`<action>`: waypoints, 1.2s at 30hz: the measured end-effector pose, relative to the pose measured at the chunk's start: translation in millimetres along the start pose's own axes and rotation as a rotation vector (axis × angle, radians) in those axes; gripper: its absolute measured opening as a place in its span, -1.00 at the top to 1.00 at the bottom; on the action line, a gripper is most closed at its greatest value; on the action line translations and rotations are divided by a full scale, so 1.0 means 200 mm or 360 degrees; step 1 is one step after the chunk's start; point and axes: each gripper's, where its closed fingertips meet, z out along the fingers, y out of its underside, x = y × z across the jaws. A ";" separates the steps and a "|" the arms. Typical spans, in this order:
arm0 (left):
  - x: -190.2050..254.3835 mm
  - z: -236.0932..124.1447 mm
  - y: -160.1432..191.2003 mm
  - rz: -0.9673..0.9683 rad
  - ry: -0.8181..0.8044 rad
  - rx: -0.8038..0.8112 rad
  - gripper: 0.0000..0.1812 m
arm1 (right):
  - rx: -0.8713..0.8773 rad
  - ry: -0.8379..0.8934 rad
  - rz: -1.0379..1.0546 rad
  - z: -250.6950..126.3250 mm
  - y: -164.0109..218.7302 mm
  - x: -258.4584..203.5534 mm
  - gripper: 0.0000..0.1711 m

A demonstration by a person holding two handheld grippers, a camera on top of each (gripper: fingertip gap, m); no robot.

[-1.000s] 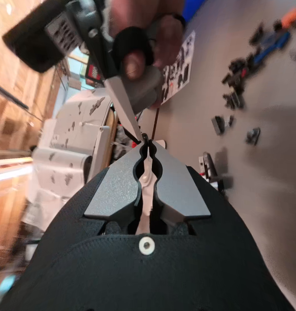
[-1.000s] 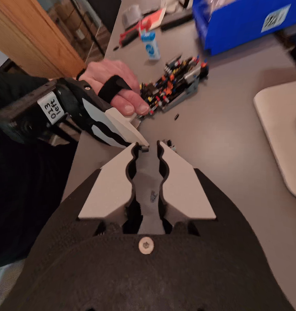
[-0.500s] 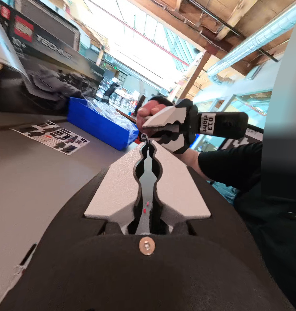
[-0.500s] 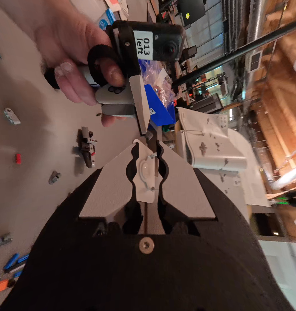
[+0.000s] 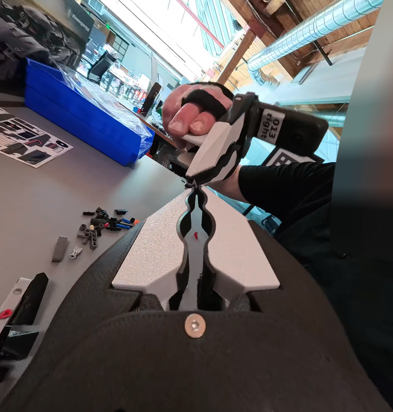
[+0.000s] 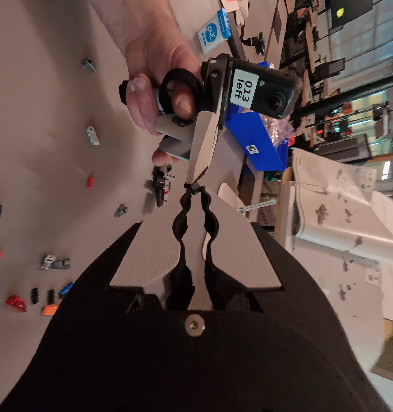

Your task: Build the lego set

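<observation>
Both grippers meet tip to tip above the grey table (image 5: 57, 189). My left gripper (image 5: 194, 189) has its jaws nearly together, pinching a small black lego piece (image 5: 189, 184). In the right wrist view the left gripper (image 6: 190, 184) comes down from above. My right gripper (image 6: 194, 191) has its jaws narrowed on the small black piece (image 6: 195, 189) between its tips. In the left wrist view the right gripper (image 5: 191, 177) comes in from the upper right, held in a hand. How the small parts join is hidden between the tips.
A heap of loose lego pieces (image 5: 102, 223), a grey piece (image 5: 59, 248), a sticker sheet (image 5: 23, 140) and a blue bin (image 5: 79, 116) are on the table. A partly built model (image 6: 162, 187), scattered pieces (image 6: 90, 181) and an open instruction booklet (image 6: 336, 211) show too. Both grippers' tips are close together, under 4 cm apart.
Both grippers have turned in the air while staying tip to tip. The right gripper's jaws, wide apart a second ago, have narrowed on the small piece.
</observation>
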 end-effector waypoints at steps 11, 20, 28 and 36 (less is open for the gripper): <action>-0.06 -0.05 -0.04 0.0945 -0.0713 -0.0134 0.90 | 0.0194 -0.0509 0.0542 -0.03 0.06 -0.05 0.93; 0.01 0.03 -0.01 0.2564 -0.1279 -0.0522 0.93 | 0.0355 -0.0838 0.0908 -0.03 0.04 -0.04 0.93; -0.05 0.02 0.00 0.2790 -0.1361 -0.0694 0.95 | 0.0377 -0.0942 0.0955 -0.03 0.03 -0.06 0.93; -0.05 0.03 0.00 0.2906 -0.1351 -0.0753 1.00 | 0.0367 -0.1028 0.0997 -0.02 0.03 -0.07 0.92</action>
